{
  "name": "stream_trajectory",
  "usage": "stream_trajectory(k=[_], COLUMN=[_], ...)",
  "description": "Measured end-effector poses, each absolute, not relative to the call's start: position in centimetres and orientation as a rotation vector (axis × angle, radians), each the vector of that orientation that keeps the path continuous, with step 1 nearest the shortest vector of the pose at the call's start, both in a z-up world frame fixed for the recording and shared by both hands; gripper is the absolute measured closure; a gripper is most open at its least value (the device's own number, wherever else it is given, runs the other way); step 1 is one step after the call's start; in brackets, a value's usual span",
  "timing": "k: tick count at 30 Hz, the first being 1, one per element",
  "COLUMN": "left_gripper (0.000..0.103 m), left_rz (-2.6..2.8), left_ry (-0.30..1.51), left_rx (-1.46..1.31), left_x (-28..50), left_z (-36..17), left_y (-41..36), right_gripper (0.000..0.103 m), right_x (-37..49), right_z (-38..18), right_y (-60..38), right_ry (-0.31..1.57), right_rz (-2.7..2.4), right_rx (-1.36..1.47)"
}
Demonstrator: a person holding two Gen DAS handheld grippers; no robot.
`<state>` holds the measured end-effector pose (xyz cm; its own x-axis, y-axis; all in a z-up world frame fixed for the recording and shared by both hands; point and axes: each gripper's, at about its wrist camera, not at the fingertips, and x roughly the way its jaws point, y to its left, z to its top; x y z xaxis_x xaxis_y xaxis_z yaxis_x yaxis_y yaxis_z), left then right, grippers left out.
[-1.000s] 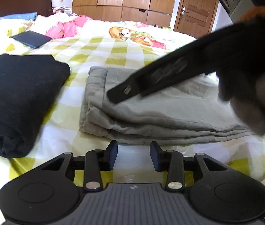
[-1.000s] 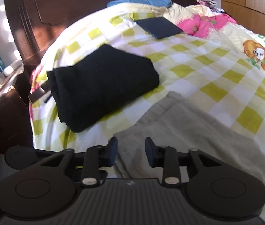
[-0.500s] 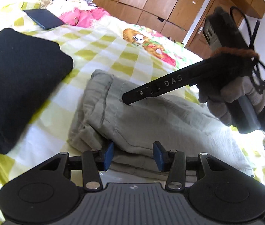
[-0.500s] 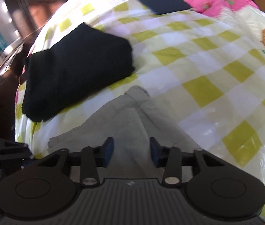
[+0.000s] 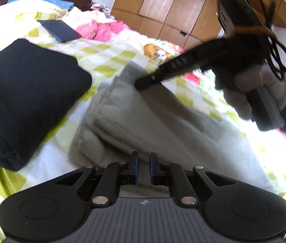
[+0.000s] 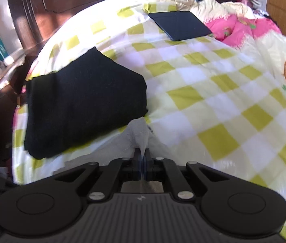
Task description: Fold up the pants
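Note:
The grey pants (image 5: 163,121) lie folded on the checked bedspread (image 5: 106,60), lengthways toward the right. My left gripper (image 5: 142,167) is at their near edge, fingers nearly closed with grey cloth between them. My right gripper (image 6: 142,162) is shut on a far corner of the grey pants (image 6: 141,133), which peaks up between its fingers. In the left wrist view the right gripper (image 5: 143,84) reaches in from the right onto that far corner, held by a gloved hand (image 5: 260,93).
A folded black garment (image 5: 21,97) lies just left of the pants, also in the right wrist view (image 6: 82,105). A dark flat case (image 6: 179,25) and pink bedding (image 6: 242,30) lie further up the bed. Headboard (image 6: 62,0) and wooden wardrobe (image 5: 173,6) behind.
Both grippers have closed from open: the right one onto the pants' far corner, the left one onto their near edge. The left gripper has also moved in over the cloth.

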<state>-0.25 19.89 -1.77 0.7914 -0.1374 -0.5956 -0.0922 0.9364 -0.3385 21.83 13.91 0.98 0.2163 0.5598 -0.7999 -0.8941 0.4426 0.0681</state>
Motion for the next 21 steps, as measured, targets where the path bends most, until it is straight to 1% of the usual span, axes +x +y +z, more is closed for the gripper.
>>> stream_trajectory(k=[2,3,4,5,7,8,9,11,13,15,19,21], left_gripper=[0.079,0.079,0.079,0.079,0.079,0.079,0.078,0.078,0.077,0.076,0.075,0.074], left_rz=[-0.01,-0.012,-0.013,-0.014,-0.009,-0.007,-0.004,-0.004,-0.015,-0.024,-0.067,-0.07], left_ry=[0.698,0.702,0.703,0.702,0.693,0.688,0.681,0.65,0.616,0.591,0.601,0.618], left_rx=[-0.366,-0.375,-0.379,-0.368,-0.323,-0.305,-0.295,-0.299,-0.292,-0.257,-0.201,-0.118], left_x=[-0.1,-0.2,-0.2,-0.2,-0.5,-0.7,-0.8,-1.0,-0.5,0.5,3.0,4.1], left_z=[-2.5,-2.5,-2.4,-2.1,-1.6,-1.3,-0.9,0.1,1.1,1.3,0.5,-0.3], left_y=[19.9,20.0,20.1,20.1,19.9,19.9,19.8,19.9,19.8,19.4,18.3,17.1], right_gripper=[0.097,0.095,0.095,0.095,0.091,0.088,0.081,0.073,0.072,0.07,0.069,0.067], right_x=[22.0,21.7,21.4,21.1,21.1,21.3,21.4,21.4,21.4,21.3,19.7,18.4], right_z=[-1.1,-2.2,-2.9,-3.1,-2.2,-1.5,-0.5,1.6,3.5,4.5,3.3,1.9], right_y=[15.5,16.1,16.5,16.5,16.0,15.4,14.6,12.6,9.4,5.2,-5.0,-10.2], right_ry=[0.911,0.899,0.884,0.863,0.842,0.837,0.817,0.769,0.744,0.764,0.868,0.927], right_rz=[1.08,1.057,1.046,1.048,1.047,1.05,1.039,0.991,0.953,0.873,0.598,0.456], right_rx=[-0.535,-0.577,-0.604,-0.617,-0.579,-0.537,-0.497,-0.429,-0.352,-0.274,-0.158,-0.062])
